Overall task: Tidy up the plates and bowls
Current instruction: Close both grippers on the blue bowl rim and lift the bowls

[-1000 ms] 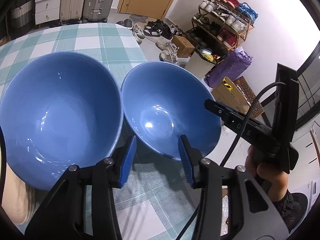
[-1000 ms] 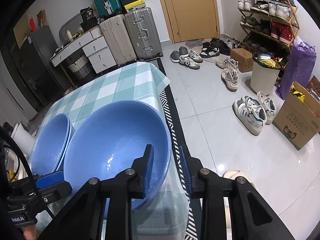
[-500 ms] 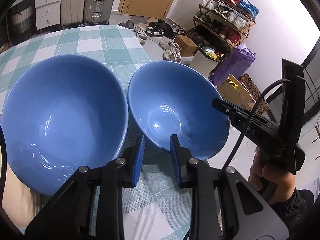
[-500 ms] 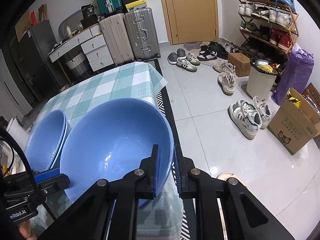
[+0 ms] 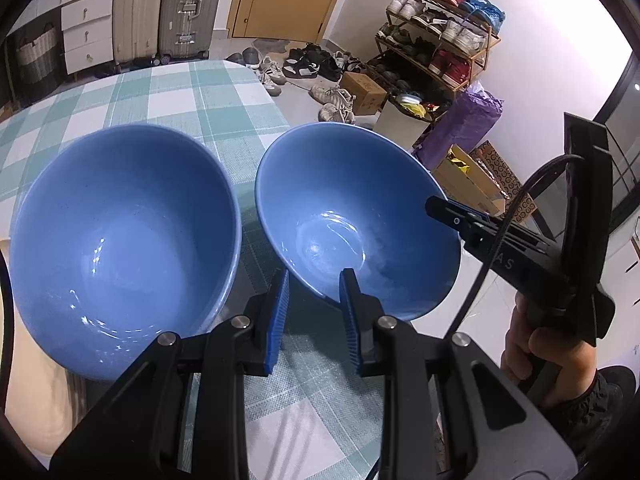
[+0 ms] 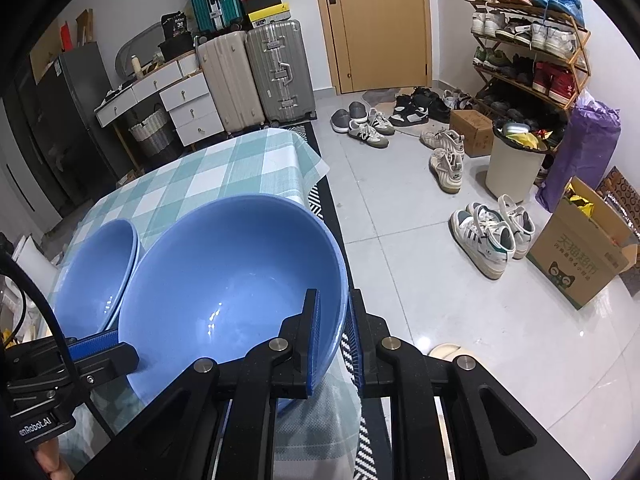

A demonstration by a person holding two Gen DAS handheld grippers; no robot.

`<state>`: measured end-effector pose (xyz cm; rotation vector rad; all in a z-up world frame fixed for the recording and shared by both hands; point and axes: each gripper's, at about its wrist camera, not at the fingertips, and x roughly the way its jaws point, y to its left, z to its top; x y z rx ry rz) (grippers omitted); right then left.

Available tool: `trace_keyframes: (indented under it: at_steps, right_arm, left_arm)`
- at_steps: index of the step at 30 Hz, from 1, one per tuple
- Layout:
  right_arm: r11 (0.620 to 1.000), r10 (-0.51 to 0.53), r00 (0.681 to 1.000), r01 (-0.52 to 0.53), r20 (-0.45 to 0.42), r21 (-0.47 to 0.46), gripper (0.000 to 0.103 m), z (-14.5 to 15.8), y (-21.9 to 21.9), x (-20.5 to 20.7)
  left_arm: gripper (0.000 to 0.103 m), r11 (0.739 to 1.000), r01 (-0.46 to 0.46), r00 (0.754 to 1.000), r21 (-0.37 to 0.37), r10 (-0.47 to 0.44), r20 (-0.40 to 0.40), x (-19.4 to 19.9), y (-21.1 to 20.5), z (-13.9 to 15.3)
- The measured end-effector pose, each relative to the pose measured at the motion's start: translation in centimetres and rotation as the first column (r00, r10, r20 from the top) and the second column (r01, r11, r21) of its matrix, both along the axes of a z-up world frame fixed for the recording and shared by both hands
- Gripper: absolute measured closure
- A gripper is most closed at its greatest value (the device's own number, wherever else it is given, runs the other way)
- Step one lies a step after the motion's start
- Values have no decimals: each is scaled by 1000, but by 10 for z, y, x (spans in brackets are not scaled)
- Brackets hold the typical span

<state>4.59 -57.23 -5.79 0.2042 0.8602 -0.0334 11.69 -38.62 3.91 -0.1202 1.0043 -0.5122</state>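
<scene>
pads of the right gripper (image 6: 334,330) clamped the near rim of the right blue bowl (image 6: 224,280), pitched steeply down over the checked tablecloth (image 6: 208,172). left gripper (image 5: 314,312) had just been closing, its jaws pinching the same bowl's near wall, one pad inside, one out. left view alone showed the hand (image 5: 548,360) gripping the right tool, and the second blue bowl (image 5: 120,240) whole, just beside. right view alone showed the floor past the table edge.

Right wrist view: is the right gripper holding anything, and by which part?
Yes. The right gripper is shut on the right-hand blue bowl, clamping its near rim, one pad inside and one outside.
</scene>
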Motion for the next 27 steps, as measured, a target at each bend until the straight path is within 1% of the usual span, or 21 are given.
trace_keyframes:
  at_steps: [4, 13, 22, 27]
  right_arm:
    - [1000, 4, 1000, -4, 20, -8, 89, 12, 2, -10]
    - [999, 9, 997, -5, 71, -50, 89, 48, 12, -29]
    - [996, 34, 991, -23, 126, -84, 89, 84, 32, -43]
    - [995, 49, 988, -36, 146, -90, 89, 99, 46, -42]
  left_arm:
    - [80, 1000, 6, 1000, -6, -6, 23, -4, 3, 8]
    - [80, 1000, 16, 996, -20, -15, 91, -21, 15, 42]
    - [80, 999, -4, 988, -54, 13, 151, -41, 38, 81]
    - [80, 997, -19, 984, -70, 31, 174, -48, 55, 100]
